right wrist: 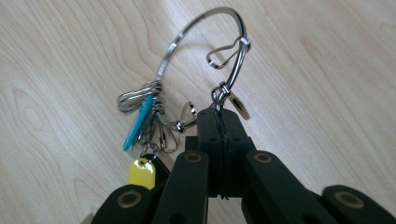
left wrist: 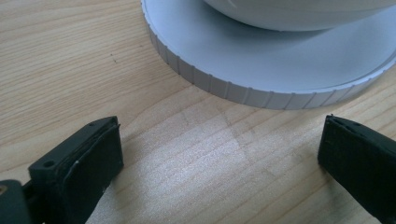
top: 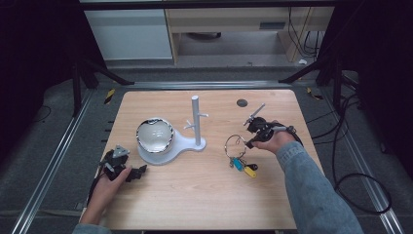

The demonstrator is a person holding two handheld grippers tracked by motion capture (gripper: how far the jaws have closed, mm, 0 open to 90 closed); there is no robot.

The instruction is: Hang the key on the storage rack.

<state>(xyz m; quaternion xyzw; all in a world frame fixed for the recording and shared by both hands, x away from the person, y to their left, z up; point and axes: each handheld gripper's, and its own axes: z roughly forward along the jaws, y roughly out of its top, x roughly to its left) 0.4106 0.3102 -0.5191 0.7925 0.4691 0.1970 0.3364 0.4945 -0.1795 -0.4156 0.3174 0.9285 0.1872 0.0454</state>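
A: What sort of thing is that key ring (right wrist: 205,51) to handle?

B: Light and floppy, I'd judge. The big wire hoop is thin, stiff metal, slippery too, and the clips, the blue tag (right wrist: 138,122) and the yellow tag (right wrist: 142,172) hang loose from it, so they will swing and rattle. The wire itself is the place to pinch.

A: And where is it?

B: On the table (top: 204,195), right of the white stand (top: 196,127). The right gripper (right wrist: 220,122) has its jaws pressed together on the hoop's lower end, by a small clip.

A: Which way does it lie?

B: In the right gripper view the hoop arches up and away from the jaws, open side to the left, with the bunch of tags trailing back beside the gripper. Seen from above, the hoop is toward the far side and the tags toward the person.

A: The other hand?

B: The left gripper (left wrist: 219,149) sits low over the wood with its jaws wide apart and empty, just short of the stand's ribbed round base (left wrist: 233,91), which carries a bowl (top: 155,135).
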